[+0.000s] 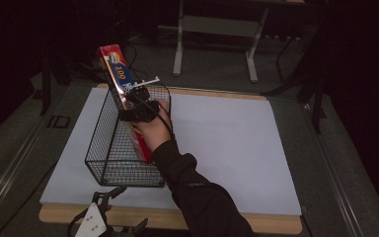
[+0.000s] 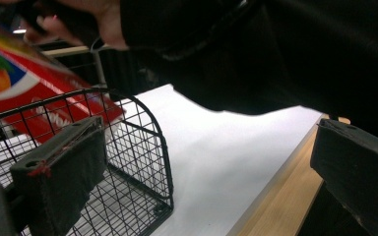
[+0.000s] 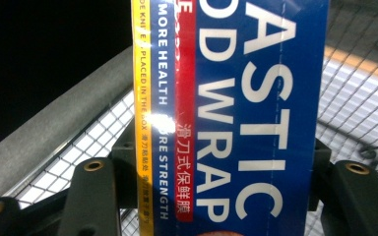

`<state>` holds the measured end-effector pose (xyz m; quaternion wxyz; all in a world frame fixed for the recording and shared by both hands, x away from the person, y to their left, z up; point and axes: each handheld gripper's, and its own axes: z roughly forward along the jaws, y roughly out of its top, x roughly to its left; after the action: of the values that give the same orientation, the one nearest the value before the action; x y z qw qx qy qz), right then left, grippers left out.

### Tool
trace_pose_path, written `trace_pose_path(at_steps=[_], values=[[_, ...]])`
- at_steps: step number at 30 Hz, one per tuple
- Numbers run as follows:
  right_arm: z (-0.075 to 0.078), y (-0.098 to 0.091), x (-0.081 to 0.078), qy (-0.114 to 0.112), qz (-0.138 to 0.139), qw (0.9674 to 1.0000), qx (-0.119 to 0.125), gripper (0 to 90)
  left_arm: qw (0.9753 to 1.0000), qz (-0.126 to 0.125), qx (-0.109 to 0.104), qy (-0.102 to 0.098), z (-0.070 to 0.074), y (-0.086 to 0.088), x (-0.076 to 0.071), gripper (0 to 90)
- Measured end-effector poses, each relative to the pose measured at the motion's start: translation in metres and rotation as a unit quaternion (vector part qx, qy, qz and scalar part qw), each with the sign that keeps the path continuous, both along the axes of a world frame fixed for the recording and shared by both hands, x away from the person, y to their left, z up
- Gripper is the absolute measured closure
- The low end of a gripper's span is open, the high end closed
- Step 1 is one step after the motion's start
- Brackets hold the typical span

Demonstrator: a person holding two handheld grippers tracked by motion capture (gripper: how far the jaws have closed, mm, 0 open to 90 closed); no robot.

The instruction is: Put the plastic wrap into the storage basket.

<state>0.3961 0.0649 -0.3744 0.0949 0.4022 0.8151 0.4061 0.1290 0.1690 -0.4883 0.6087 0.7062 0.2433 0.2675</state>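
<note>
While the high view shows the right gripper (image 1: 139, 104) lowering the plastic wrap box (image 1: 120, 84) slantwise into the wire basket (image 1: 109, 163) at the table's left, the left gripper (image 1: 109, 211) waits near, jaws apart. Its own view confirms them empty. The right gripper view shows jaws clamped on the box; next, settle it flat, then release.

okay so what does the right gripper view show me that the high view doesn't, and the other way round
The right gripper view gives the close-up: the plastic wrap box clamped between the right gripper jaws, with its blue face lettering readable.

The high view gives the layout: the box tilted, its lower end inside the wire basket, which stands on a white sheet over the wooden table, and the left gripper waiting open at the near edge.

Both show the box, the basket mesh and the right gripper holding the box.
</note>
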Motion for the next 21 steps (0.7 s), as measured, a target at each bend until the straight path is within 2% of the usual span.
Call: trace_pose_path(at_steps=[4, 10, 14, 17, 19, 21], values=[[-0.018, 0.007, -0.001, 0.006, -0.008, 0.9999, -0.013, 40.2, 1.0, 0.0, 0.0, 0.001, 0.0, 0.0, 0.0, 1.4], [-0.042, 0.013, 0.0, 0.029, -0.031, 0.9983, -0.041, 39.9, 1.0, -0.002, 0.001, 0.0, 0.0, -0.001, 0.0, 1.4], [-0.047, 0.012, 0.003, 0.041, -0.03, 0.9976, -0.046, 39.8, 1.0, -0.003, 0.0, 0.001, 0.0, 0.0, 0.0, 1.4], [-0.051, 0.009, 0.006, 0.039, -0.032, 0.9964, -0.069, 39.6, 1.0, -0.003, -0.001, 0.002, 0.0, 0.0, 0.0, 1.4], [-0.058, 0.005, 0.01, 0.056, -0.041, 0.9957, -0.061, 39.6, 1.0, -0.005, 0.001, 0.002, 0.0, 0.0, 0.0, 1.4], [-0.06, 0.004, 0.011, 0.062, -0.044, 0.9954, -0.058, 39.6, 1.0, -0.005, 0.002, 0.002, 0.0, -0.001, 0.0, 1.4]])
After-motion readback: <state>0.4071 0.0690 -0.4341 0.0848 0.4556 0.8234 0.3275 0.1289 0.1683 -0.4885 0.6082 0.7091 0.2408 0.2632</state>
